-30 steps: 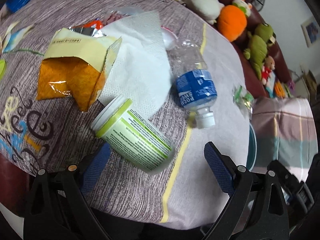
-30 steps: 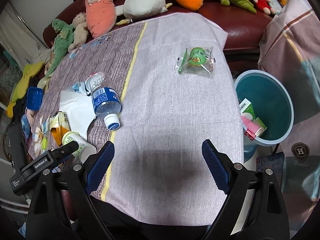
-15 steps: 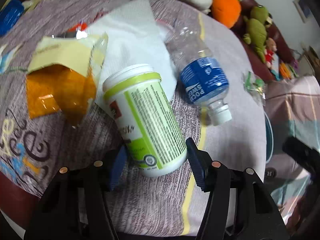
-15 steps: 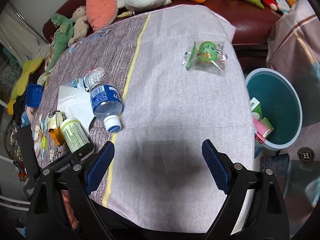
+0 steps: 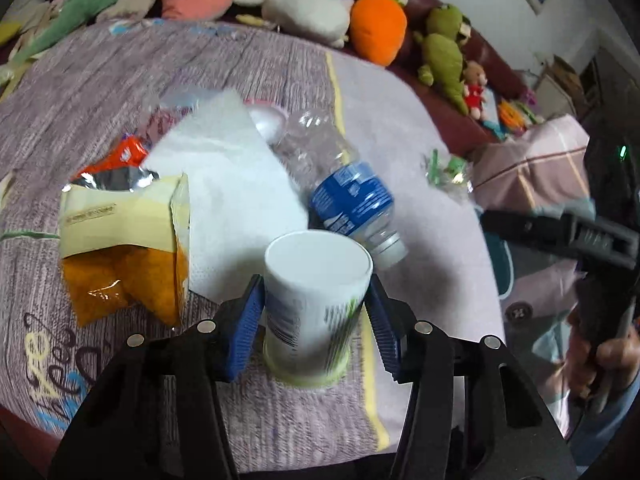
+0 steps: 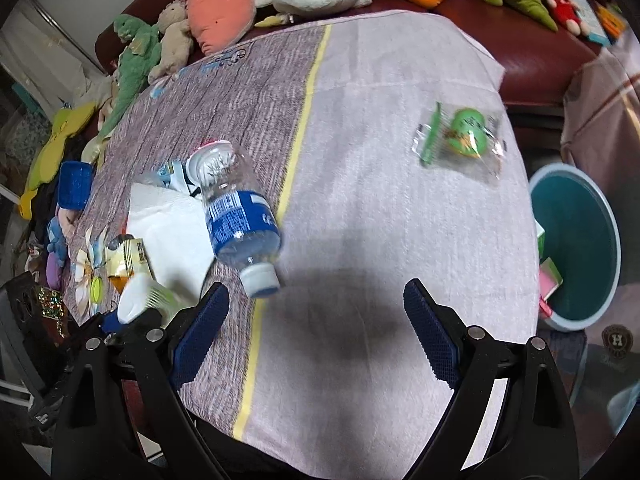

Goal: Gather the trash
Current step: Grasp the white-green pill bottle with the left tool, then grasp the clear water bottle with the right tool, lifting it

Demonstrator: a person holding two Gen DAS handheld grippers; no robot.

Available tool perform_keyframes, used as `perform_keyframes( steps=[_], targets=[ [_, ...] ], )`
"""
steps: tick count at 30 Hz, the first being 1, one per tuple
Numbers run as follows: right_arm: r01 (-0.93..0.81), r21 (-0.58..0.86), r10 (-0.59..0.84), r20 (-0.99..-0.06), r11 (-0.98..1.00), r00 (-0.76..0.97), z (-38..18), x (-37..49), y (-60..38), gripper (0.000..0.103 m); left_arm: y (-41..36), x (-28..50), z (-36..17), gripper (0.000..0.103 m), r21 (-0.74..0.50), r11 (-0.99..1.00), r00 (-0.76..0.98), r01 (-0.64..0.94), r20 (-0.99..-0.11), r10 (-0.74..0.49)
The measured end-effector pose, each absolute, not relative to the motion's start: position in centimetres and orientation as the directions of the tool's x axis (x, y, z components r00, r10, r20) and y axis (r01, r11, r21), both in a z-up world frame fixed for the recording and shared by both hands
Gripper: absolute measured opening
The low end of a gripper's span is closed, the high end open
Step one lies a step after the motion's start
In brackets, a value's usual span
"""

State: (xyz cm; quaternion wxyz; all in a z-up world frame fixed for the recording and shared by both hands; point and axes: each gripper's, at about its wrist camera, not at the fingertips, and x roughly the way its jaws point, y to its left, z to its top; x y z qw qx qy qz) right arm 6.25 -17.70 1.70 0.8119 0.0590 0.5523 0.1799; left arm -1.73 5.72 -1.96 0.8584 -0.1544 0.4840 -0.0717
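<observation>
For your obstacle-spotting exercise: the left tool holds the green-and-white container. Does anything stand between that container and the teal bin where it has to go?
The left tool grips the container. Toward the teal bin, off the table's right edge, the plastic bottle lies on the cloth nearby, and the open right tool hovers over the path. The rest looks bare.

Only sign I can read for sure: a round badge [image 6: 616,340] w/ the letter H, down by the teal bin [image 6: 580,232]. Blue label [image 6: 243,224] on the water bottle [image 6: 224,176] has white print, too blurred for me to read. Cup [image 5: 316,300]: fine print, motion-smeared, illegible. Snack bag [image 5: 124,220]: one small txt line, can't read. Tablecloth [image 5: 52,356]: curly lettering on my near-left side, no word I can make out.
</observation>
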Motion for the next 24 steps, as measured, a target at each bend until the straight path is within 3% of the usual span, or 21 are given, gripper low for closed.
perform_keyframes(
  steps=[4,8,17,24],
  targets=[
    [-0.238,0.295,0.362,-0.874,0.925,0.325,1.9,7.0,-16.6,0.085,5.6,-1.6,-3.6,0.053,-0.328,0.944,0.49,-0.021,-0.827,-0.276],
    [-0.245,0.294,0.362,-0.88,0.924,0.307,1.3,7.2,-15.7,0.085,5.5,-1.6,-5.0,0.062,-0.34,0.94,0.486,-0.02,-0.825,-0.288],
    [-0.259,0.27,0.34,-0.896,0.927,0.286,0.7,8.5,-13.8,0.085,4.3,0.3,-6.8,0.056,-0.301,0.953,0.461,0.032,-0.842,-0.282],
    [-0.306,0.273,0.354,-0.9,0.912,0.254,-0.1,10.9,-10.6,0.082,6.8,0.8,-5.2,0.056,-0.368,0.927,0.483,0.066,-0.801,-0.353]
  ],
)
